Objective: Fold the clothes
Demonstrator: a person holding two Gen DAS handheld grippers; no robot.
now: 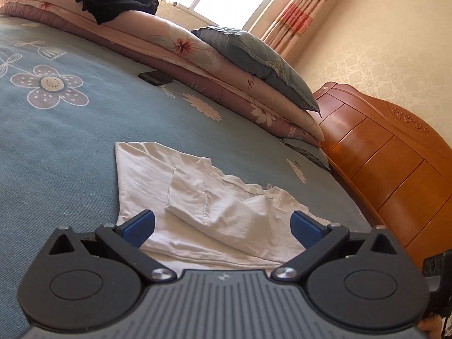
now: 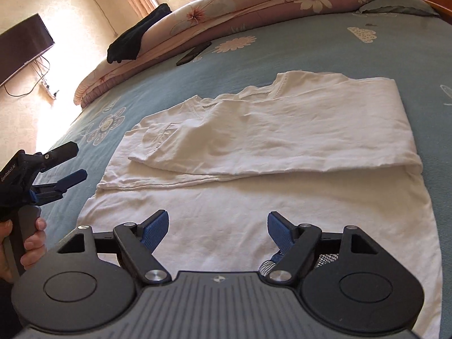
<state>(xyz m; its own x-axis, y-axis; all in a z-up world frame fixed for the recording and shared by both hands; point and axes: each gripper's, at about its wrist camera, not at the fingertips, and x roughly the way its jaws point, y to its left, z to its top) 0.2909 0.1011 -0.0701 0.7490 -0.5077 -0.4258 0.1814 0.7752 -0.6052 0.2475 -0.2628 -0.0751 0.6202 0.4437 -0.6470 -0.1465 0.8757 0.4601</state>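
One white T-shirt (image 2: 254,147) on the bed sheet (image 1: 70,141); one black garment (image 1: 113,2); one phone (image 1: 155,78); two grippers, left (image 1: 223,226) and right (image 2: 217,230); one television (image 2: 22,48).

The plain white cotton T-shirt (image 2: 254,147) lies on a grey-blue bedsheet printed with pale mauve-and-white flowers (image 1: 56,130). The folded quilt is dusty pink with a cream floral print (image 1: 180,53), and a plain black garment (image 1: 113,2) lies draped on it. Both black grippers carry blue finger pads (image 2: 154,230).

Folded quilts (image 1: 175,56), pillow (image 1: 254,56), phone (image 1: 155,78), wooden headboard (image 1: 389,152)
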